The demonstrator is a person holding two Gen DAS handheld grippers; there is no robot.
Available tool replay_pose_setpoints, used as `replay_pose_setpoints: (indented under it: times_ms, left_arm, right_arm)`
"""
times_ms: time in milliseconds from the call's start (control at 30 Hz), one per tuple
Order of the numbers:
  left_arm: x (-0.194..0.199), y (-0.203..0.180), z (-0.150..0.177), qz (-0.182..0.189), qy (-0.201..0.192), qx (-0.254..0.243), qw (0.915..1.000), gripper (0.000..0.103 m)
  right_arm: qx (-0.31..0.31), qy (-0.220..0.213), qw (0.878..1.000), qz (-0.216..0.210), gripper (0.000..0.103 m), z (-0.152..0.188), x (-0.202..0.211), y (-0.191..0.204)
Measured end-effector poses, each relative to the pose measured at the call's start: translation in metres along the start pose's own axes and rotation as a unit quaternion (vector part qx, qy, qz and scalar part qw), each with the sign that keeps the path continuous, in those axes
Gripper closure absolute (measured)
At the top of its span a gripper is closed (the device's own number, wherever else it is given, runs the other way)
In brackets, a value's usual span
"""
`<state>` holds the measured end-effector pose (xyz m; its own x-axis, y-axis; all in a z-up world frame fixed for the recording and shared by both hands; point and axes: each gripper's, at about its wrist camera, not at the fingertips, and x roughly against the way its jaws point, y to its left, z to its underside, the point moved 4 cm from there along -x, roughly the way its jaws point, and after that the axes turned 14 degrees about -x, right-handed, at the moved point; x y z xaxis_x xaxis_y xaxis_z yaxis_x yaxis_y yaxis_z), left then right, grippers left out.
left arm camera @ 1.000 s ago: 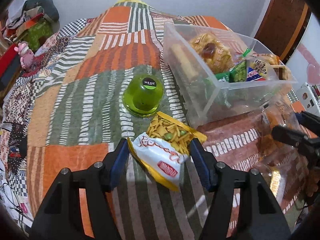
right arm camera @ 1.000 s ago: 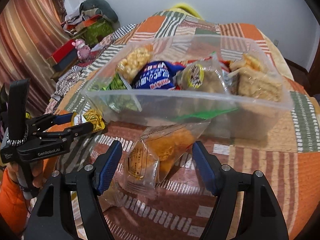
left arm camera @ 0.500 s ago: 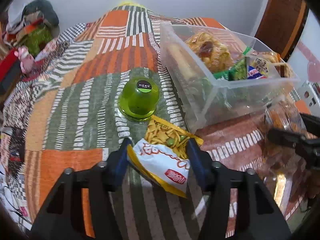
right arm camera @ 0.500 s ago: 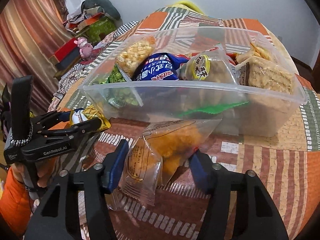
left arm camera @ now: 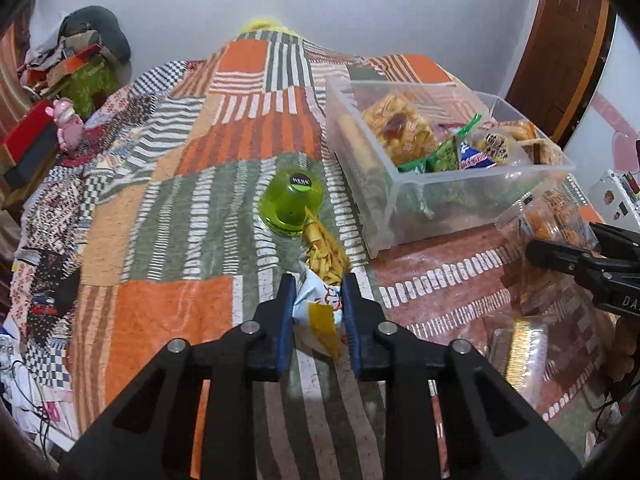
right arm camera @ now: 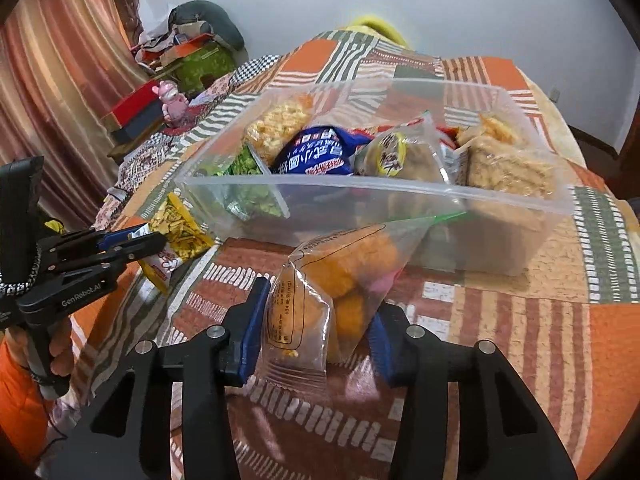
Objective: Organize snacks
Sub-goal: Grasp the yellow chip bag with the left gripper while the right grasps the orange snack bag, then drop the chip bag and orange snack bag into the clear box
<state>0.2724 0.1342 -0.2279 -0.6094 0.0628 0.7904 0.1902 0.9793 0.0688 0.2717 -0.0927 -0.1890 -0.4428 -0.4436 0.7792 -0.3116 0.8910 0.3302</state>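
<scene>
A patchwork bedspread (left arm camera: 168,184) in orange, green and white stripes covers the surface, and a clear rectangular plastic bin (left arm camera: 472,196) stands on it, partly filled with packaged snacks. Seen from the left wrist camera, the left gripper (left arm camera: 318,300) has its two blue-padded fingers pressed in from both sides on the crumpled lower end of a white and yellow snack packet printed with fried sticks and peas (left arm camera: 322,276). The packet's printed top end points away from the gripper toward a translucent green dome-shaped container with a black label (left arm camera: 291,203), which sits just beyond it, and whether the two touch cannot be told. The bin stands to the right of both. From the right wrist camera, the right gripper (right arm camera: 318,316) has its blue pads closed against the sides of a clear plastic bag of orange fried snacks (right arm camera: 340,280). The bag sticks up and forward between the fingers, its green-edged top corner reaching the bin's (right arm camera: 400,200) near wall. Inside the bin are a blue packet (right arm camera: 316,156), green pea packets (right arm camera: 248,176), a round cake in clear wrap (right arm camera: 404,160) and pale crispy blocks (right arm camera: 508,168). In this view the left gripper (right arm camera: 138,242) appears at the far left, holding the white and yellow packet (right arm camera: 176,236) just beside the bin's left corner.
</scene>
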Motion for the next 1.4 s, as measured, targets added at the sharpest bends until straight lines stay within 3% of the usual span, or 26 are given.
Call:
replay_pose_setpoints:
  times_ms: [467,900,1133,1400]
  left_arm:
    - [0.060,-0.005,-0.027,-0.027,-0.054,-0.002,0.9982,0.086]
    - [0.087,-0.029,-0.100,-0.018,-0.129,-0.017,0.9913,0.087]
    - [0.070,-0.042,-0.139,-0.005,-0.145,-0.020,0.9891,0.087]
    - [0.016,-0.057,-0.176,0.019,-0.125,-0.023,0.9917,0.087]
  right_arm:
    - [0.003,-0.061,0.998,0.001,0.061,-0.016,0.049,-0.004]
    - [0.002,-0.113,0.994,0.009,0.061,-0.058,0.068,-0.016]
    - [0.013,-0.135,0.991,0.023,0.061,-0.081,0.064,-0.019]
    - [0.006,-0.130,0.991,0.035,0.061,-0.110,0.035,-0.029]
